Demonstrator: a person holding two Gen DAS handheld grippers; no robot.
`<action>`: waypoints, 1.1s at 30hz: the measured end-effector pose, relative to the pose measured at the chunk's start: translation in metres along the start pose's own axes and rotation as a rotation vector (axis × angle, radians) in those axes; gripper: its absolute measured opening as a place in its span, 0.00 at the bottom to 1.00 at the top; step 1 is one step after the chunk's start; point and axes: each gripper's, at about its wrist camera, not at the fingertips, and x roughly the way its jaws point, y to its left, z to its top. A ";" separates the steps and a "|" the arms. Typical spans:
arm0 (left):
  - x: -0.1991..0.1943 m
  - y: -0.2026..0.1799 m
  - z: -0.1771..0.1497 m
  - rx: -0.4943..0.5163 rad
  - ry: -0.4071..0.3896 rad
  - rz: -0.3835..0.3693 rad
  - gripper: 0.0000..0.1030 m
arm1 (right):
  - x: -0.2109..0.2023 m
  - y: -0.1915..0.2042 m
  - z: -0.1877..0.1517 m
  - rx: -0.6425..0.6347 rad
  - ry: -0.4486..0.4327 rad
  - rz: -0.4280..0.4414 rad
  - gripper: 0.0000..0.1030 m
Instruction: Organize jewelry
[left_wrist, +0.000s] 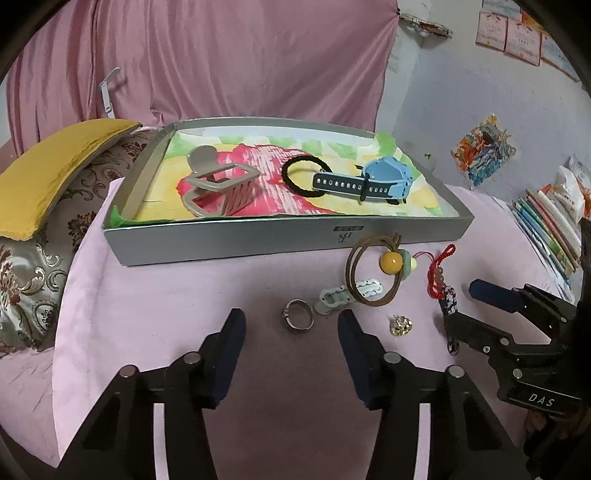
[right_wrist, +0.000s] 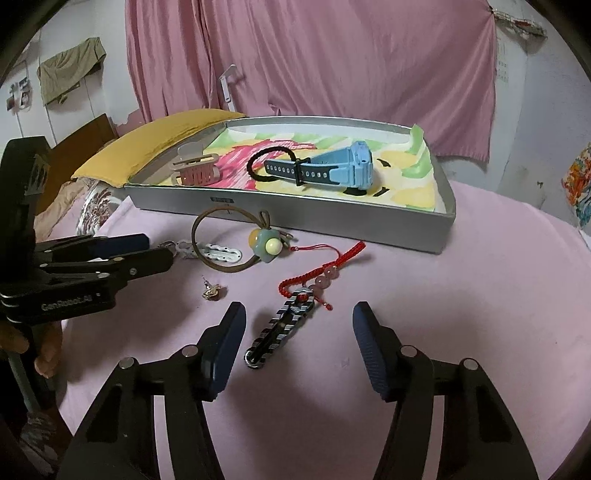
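Pink bedspread (left_wrist: 184, 295) carries a grey tray (left_wrist: 229, 243) holding watch (left_wrist: 384, 181), hair tie (left_wrist: 295, 177) and claw clip (left_wrist: 221, 184). Left tongs (left_wrist: 291, 325) gape around a ring (left_wrist: 298, 314), untouched. Right tongs (right_wrist: 299, 321) gape beside a striped clip (right_wrist: 280, 328) (nothing gripped).

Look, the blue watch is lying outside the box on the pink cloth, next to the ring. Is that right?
Not quite. The blue watch lies inside the box, partly over the black hair tie. The ring is on the pink cloth. The left wrist view shows it.
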 end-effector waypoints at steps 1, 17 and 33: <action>0.001 -0.002 0.000 0.005 0.004 0.000 0.46 | 0.000 0.001 0.000 -0.001 0.002 0.001 0.53; 0.007 -0.018 0.002 0.080 0.019 0.077 0.33 | 0.006 0.009 0.000 -0.021 0.020 0.004 0.34; 0.001 -0.032 -0.007 0.118 0.022 0.049 0.18 | 0.001 -0.003 -0.006 -0.023 0.019 0.013 0.10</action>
